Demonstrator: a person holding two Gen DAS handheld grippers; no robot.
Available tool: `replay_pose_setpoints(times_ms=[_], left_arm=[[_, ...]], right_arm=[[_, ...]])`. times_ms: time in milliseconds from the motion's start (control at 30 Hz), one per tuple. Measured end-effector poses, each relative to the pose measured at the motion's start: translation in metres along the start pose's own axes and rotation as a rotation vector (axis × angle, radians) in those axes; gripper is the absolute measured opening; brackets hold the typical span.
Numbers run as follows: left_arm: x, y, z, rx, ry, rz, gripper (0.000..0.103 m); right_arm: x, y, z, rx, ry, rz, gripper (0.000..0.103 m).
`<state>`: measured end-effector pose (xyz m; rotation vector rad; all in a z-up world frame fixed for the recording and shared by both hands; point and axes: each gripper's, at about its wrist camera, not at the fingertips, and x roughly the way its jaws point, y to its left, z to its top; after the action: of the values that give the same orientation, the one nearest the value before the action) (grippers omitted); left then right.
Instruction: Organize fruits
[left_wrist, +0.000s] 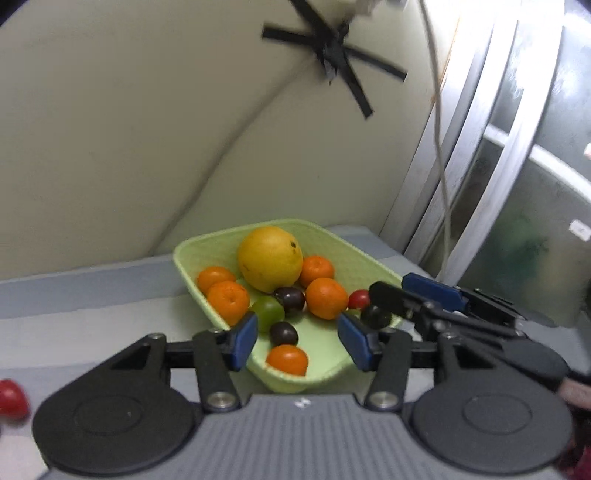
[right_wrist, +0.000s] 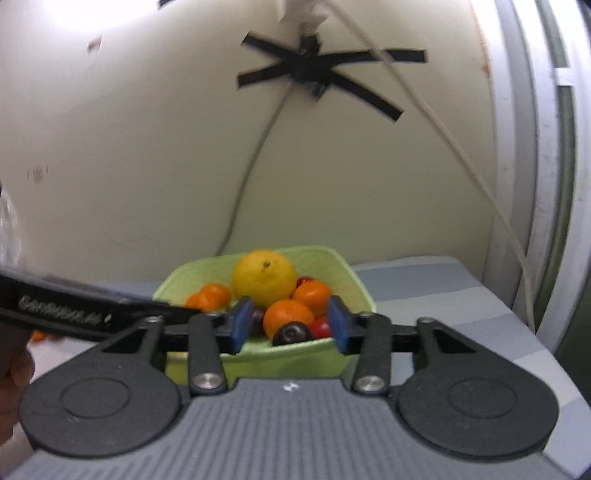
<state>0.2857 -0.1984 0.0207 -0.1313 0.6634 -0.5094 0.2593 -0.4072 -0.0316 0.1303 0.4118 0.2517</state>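
My left tool (left_wrist: 297, 339) hangs with its blue pads spread wide and nothing between them, poised over the near end of the green basket (left_wrist: 332, 240). My right tool (right_wrist: 290, 325) is spread wide too, empty, its pads straddling the basket's near wall from the other side. In the left view its fingers reach in over the basket's right rim, just beside a dark plum (left_wrist: 375, 316); I cannot tell whether they touch it.

Nearly all the fruit is already in the basket: a big yellow citrus (left_wrist: 269, 264) at the back, mandarins (left_wrist: 327, 298) round it, a green fruit (left_wrist: 269, 312) and more dark plums in the middle. One red fruit (left_wrist: 13, 398) lies out on the counter (left_wrist: 92, 295) at my far left.

My worries:
- both tools crowd the same end of the basket, so they may knock together
- a pad catching the light plastic rim could tip or slide the basket
- the pile is loose and round, so a nudge to a mandarin may roll the citrus or push small fruit over the low wall
- the red one sits near the edge of my view; a careless reach could send it rolling
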Motion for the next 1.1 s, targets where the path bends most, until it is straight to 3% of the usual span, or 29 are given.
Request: replay_pose_setpoints(times_ms=[133, 233, 333, 400, 533, 667, 833, 900, 967, 1100], left_arm=[[-0.065, 0.026, -0.013, 0.005, -0.104, 0.06, 0.049], [-0.111, 0.062, -0.031, 0.012, -0.156, 0.22, 0.049], [-0.127, 0.096, -0.051, 0.021, -0.103, 0.406, 0.049], [-0.125, 0.112, -0.061, 0.033, -0.049, 0.475, 0.049], [-0.105, 0.121, -0.073, 0.107, 0.013, 0.497, 0.049], [-0.09, 0.125, -0.074, 0.124, 0.03, 0.476, 0.046], [-0.08, 0.141, -0.076, 0.068, 0.041, 0.454, 0.03], [-0.079, 0.142, -0.079, 0.065, 0.036, 0.456, 0.029], [-0.079, 0.14, -0.081, 0.08, 0.035, 0.466, 0.029], [-0.092, 0.124, -0.085, 0.064, 0.032, 0.391, 0.029]], right_arm=[[-0.02, 0.004, 0.007, 0.068, -0.062, 0.015, 0.048], [-0.034, 0.027, 0.012, 0.062, -0.081, 0.094, 0.048], [-0.032, 0.067, 0.013, 0.015, -0.02, 0.235, 0.048], [-0.017, 0.101, 0.011, -0.041, 0.049, 0.318, 0.048], [0.029, 0.16, -0.001, -0.147, 0.173, 0.397, 0.048], [0.067, 0.19, -0.009, -0.112, 0.275, 0.442, 0.048], [0.098, 0.207, -0.012, -0.043, 0.346, 0.489, 0.048], [0.106, 0.211, -0.018, -0.023, 0.403, 0.504, 0.048], [0.109, 0.208, -0.021, 0.008, 0.454, 0.522, 0.031], [0.088, 0.198, -0.02, 0.036, 0.47, 0.525, 0.031]])
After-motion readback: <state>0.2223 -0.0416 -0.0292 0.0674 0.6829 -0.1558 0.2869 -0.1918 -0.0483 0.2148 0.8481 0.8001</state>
